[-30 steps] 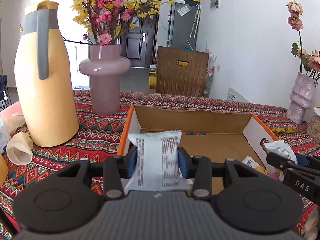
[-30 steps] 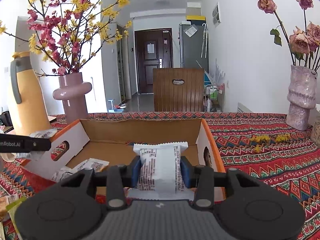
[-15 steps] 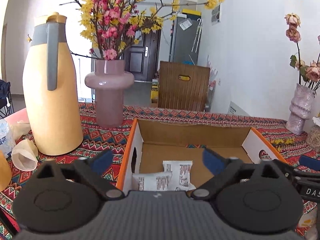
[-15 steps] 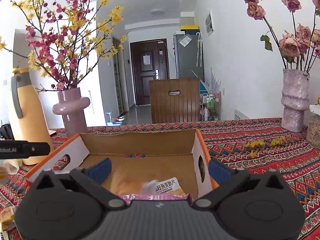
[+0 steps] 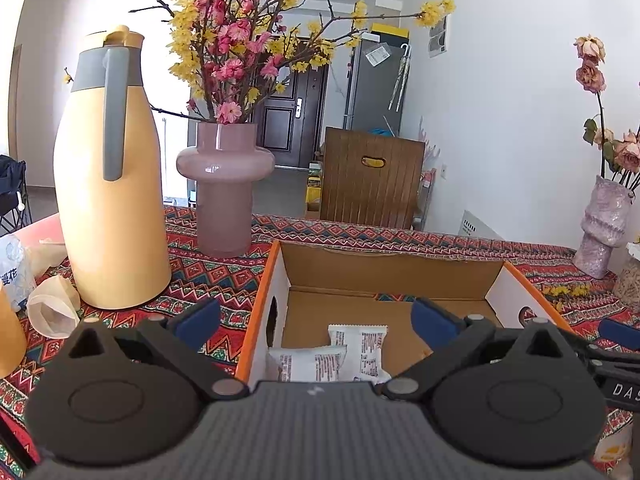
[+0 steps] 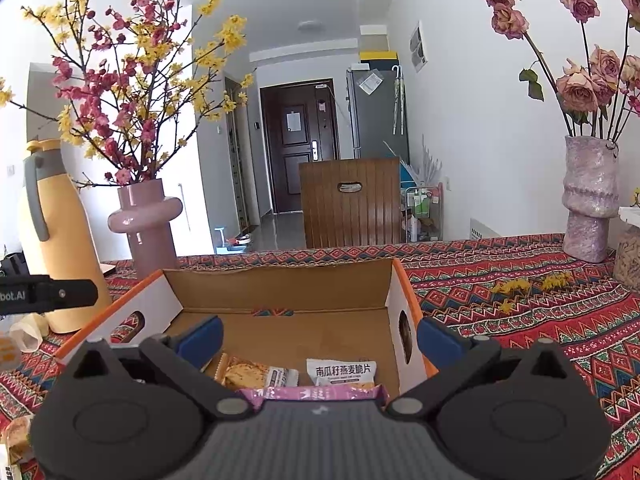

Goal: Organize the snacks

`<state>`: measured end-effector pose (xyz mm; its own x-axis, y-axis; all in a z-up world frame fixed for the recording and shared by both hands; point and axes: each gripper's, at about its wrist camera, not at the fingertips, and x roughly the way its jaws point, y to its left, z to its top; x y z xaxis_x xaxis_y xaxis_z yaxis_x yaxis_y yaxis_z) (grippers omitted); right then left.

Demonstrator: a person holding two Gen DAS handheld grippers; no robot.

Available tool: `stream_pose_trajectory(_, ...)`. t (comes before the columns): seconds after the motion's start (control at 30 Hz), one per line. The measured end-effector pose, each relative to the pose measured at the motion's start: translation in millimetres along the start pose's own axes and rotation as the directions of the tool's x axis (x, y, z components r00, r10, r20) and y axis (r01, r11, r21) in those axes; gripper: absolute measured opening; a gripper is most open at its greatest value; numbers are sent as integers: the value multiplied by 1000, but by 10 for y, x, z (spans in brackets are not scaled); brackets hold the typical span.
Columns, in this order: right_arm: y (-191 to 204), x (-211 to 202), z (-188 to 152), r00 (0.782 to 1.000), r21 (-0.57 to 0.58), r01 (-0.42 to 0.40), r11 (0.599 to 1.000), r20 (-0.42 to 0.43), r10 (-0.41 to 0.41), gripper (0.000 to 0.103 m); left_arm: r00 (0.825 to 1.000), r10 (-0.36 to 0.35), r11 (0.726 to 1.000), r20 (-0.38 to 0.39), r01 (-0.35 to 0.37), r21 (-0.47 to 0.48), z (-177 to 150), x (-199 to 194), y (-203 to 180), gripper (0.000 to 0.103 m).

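The left gripper (image 5: 315, 320) hovers over the near left corner of the cardboard box (image 5: 394, 266), fingers (image 5: 198, 319) spread wide and empty — two white snack packets (image 5: 358, 350) lie on the box floor just below. The right gripper (image 6: 320, 338) also has its fingers (image 6: 438, 342) wide with nothing between them, above a pumpkin-seed oat crisp packet (image 6: 341, 372), an orange snack packet (image 6: 244, 374) and a purple packet (image 6: 316, 392) at the box's right end on the patterned bench (image 6: 560, 300)

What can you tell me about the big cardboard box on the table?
The cardboard box is open on top, brown inside, white outside with orange edges and oval handle holes in its end walls. It sits flat on the patterned tablecloth, in front of the pink vase. Snack packets lie on its floor. Nothing is gripping it.
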<state>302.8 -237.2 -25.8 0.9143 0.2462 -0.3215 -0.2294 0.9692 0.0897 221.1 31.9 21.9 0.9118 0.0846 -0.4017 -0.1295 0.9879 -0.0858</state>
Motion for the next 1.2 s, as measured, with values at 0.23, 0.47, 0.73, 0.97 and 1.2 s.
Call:
stream_pose_trajectory(0.23, -3, -19, 22, 1000, 1, -3, 1000, 6, 3, 103, 1000, 12, 1000, 24, -12, 3, 58, -74, 4, 103)
stream_pose_trajectory(0.47, -20, -181, 149, 999, 7, -10, 1000, 44, 9, 103, 999, 12, 1000, 51, -12, -2, 193, -400, 69, 103)
stream_pose_trajectory(0.73, 3, -568, 189, 997, -19, -42, 999, 69, 44, 103, 997, 30, 999, 69, -33, 31, 152, -771, 243, 103)
stream_pose_trajectory(0.97, 12, -854, 20, 998, -54, -44, 998, 37, 46, 103, 998, 46, 998, 42, -47, 42, -63, -963, 398, 103)
stream_pose_trajectory(1.2, 5, -976, -244, 999, -75, -38, 996, -31, 36, 103, 999, 50, 998, 1, -50, 32, -292, -1030, 558, 103)
